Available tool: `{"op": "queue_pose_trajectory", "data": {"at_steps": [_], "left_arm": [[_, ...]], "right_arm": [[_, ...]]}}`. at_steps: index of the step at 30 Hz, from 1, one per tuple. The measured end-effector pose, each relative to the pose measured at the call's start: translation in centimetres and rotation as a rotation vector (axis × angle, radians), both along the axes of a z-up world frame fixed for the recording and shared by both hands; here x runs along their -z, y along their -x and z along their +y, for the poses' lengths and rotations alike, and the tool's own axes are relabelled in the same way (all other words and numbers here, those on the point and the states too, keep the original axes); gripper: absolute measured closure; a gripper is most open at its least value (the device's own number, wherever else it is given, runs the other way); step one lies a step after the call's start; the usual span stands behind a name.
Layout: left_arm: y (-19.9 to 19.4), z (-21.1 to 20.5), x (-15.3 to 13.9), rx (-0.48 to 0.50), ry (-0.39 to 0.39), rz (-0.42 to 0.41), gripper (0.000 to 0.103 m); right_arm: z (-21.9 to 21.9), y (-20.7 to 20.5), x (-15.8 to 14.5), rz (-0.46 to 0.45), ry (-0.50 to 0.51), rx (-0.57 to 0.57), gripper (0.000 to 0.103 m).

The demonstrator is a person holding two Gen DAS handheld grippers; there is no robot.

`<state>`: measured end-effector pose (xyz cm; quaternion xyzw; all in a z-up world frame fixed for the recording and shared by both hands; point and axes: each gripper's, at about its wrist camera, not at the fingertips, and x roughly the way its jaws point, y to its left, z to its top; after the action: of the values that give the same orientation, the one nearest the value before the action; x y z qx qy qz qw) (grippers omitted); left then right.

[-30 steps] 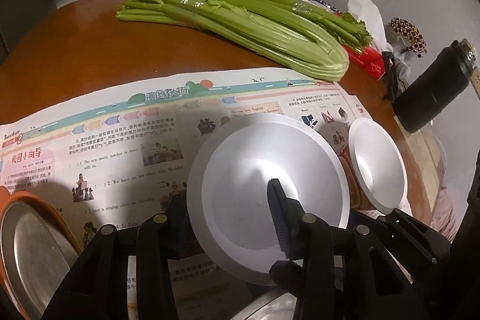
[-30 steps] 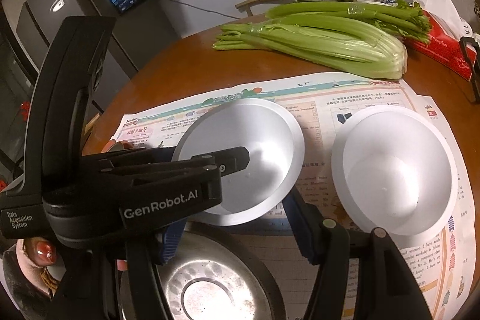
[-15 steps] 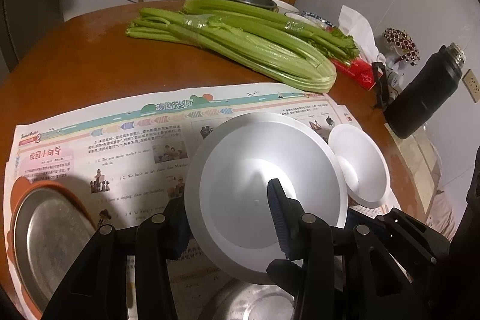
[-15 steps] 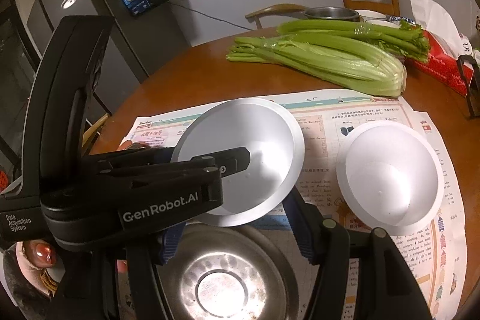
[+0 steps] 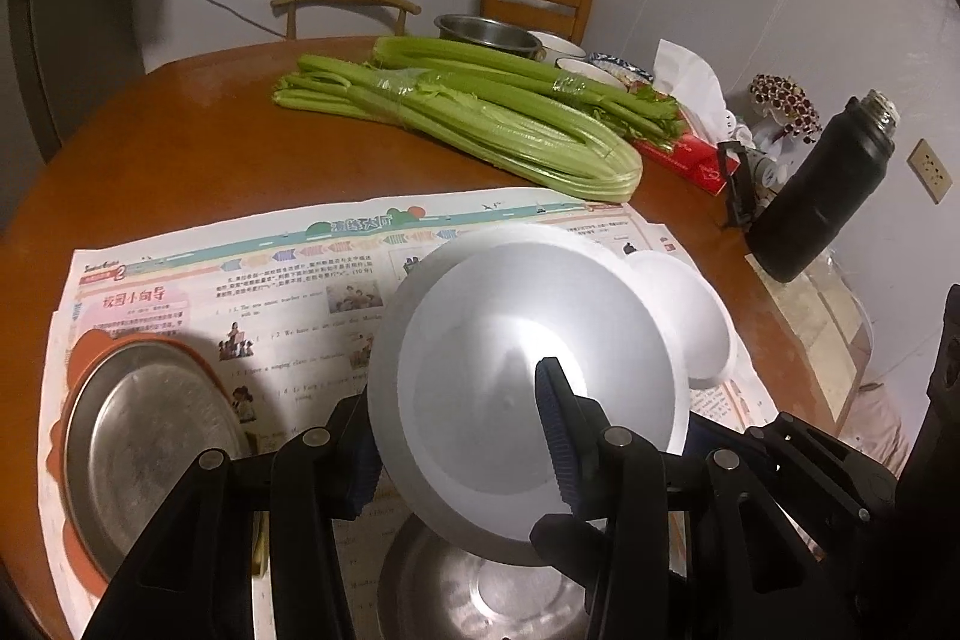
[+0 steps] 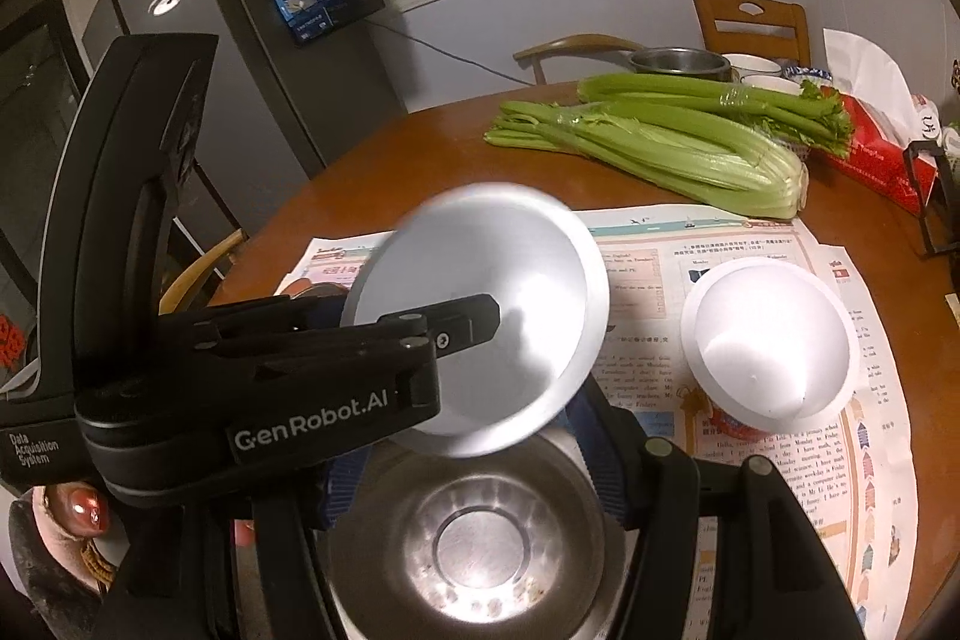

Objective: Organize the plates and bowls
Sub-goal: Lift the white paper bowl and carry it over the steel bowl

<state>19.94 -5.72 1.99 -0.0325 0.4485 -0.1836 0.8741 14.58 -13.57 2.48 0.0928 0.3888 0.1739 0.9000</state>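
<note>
White and smooth, a foam-like bowl is held by the left gripper, whose two blue pads are closed on its rim, one inside and one behind the wall; the bowl is tilted and is up in the air over the table. Below it, at 6 o'clock in the left wrist view, is a steel bowl. In the right wrist view this steel bowl is between the fingers of the right gripper, and the blue pads are at its rim on both sides, so this gripper seems to be gripping it, but the contact is not clearly visible. A second white bowl stands on the newspaper at about 3 o'clock from the held one, apart from it. At 9 o'clock in the left wrist view a steel plate in an orange holder lies on the newspaper. Two bundles of celery lie on the brown round table at 12 o'clock, beyond the paper. Behind them, a metal basin is at the far edge. A black thermos flask stands at 2 o'clock, and a red tissue box is between it and the celery. A finger with a red nail is at 8 o'clock in the right wrist view.
</note>
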Motion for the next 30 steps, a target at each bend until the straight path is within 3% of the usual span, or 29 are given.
{"op": "queue_pose_trajectory", "data": {"at_steps": [16,30], "left_arm": [[5.3,-0.5,-2.0,-0.009,-0.010,-0.027,0.056],[8.6,-0.9,-0.6,-0.028,-0.027,0.010,0.055]], "right_arm": [[-0.4,5.2,-2.0,-0.045,0.018,-0.033,0.040],[-0.4,8.7,-1.2,-0.018,0.049,-0.088,0.040]]}}
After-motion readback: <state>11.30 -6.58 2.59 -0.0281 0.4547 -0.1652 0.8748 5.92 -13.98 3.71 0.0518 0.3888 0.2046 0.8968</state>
